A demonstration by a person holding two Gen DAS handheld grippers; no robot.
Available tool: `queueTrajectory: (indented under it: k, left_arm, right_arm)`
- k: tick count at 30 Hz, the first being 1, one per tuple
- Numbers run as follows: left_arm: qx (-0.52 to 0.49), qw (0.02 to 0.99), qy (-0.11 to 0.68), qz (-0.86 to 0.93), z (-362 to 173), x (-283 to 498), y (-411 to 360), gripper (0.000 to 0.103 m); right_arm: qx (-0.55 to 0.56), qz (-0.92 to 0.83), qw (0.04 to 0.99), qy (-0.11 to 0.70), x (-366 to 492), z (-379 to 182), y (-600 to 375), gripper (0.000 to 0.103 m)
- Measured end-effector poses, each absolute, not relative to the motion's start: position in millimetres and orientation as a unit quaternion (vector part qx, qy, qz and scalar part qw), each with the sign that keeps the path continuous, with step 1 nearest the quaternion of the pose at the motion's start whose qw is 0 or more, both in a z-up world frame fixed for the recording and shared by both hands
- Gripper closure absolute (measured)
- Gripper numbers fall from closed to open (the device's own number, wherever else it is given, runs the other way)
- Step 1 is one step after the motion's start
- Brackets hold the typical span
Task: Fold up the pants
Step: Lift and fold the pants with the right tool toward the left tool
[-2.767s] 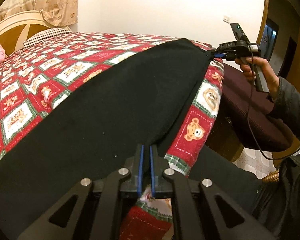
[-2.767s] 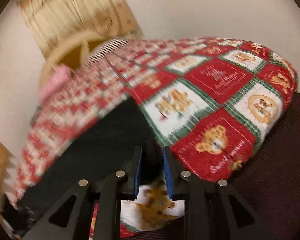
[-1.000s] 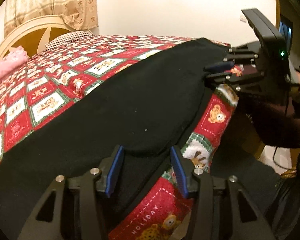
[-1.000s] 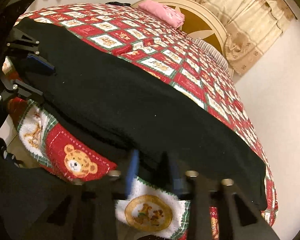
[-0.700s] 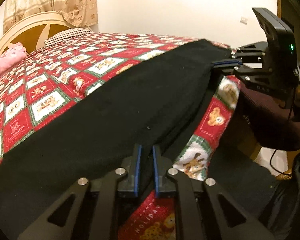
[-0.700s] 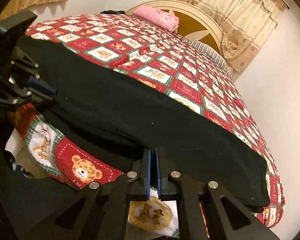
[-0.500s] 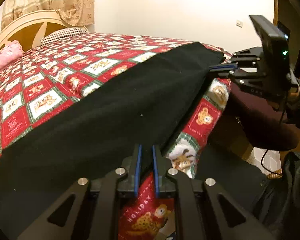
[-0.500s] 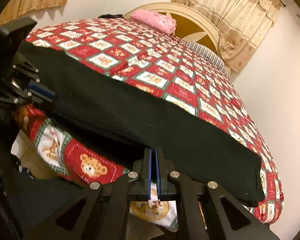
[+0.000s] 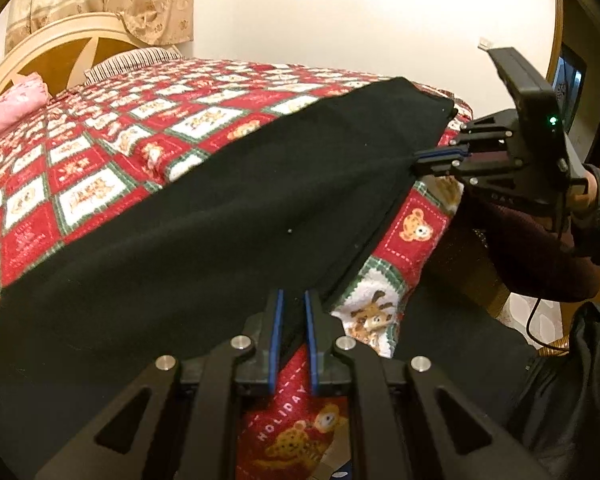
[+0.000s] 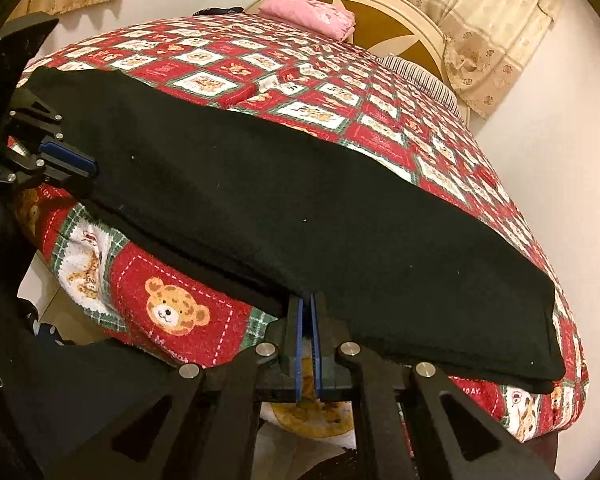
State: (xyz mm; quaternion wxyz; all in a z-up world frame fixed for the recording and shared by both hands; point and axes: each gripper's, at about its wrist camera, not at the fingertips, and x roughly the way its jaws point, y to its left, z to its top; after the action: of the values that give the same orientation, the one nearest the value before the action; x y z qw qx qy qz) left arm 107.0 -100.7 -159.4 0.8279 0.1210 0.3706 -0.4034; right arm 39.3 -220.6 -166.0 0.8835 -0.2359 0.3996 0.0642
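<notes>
Pinching the matte black pants (image 9: 228, 216) hem, both fingers clamp it over the checked fleece blanket (image 9: 100, 160).

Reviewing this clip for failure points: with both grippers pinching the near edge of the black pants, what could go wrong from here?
1. The left gripper and right gripper pinch only the very edge of the black pants; a lift could slip it free.
2. The edge overhangs the bear-print blanket, which either gripper may have caught and could drag along.

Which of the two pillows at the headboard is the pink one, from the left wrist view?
The pink pillow is at the far left edge beside the headboard. The other, the striped pillow, lies to its right, below the curtain.
</notes>
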Motion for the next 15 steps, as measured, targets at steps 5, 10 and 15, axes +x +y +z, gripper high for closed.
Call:
queueTrajectory:
  k: [5, 10, 15]
  left_arm:
    - [0.104, 0.839, 0.352, -0.402, -141.9, 108.8, -95.6, 0.088]
    - [0.094, 0.850, 0.339, -0.393, -140.4, 120.8, -102.7, 0.053]
    - [0.104, 0.836, 0.360, -0.401, -158.5, 129.7, -117.3, 0.052]
  right_arm:
    - [-0.226, 0.065, 0.885, 0.402, 39.8, -164.1, -223.1, 0.096]
    - [-0.222, 0.057, 0.887, 0.401, 36.3, -159.2, -227.7, 0.076]
    - [-0.186, 0.030, 0.901, 0.391, 28.4, -143.2, -257.2, 0.075]
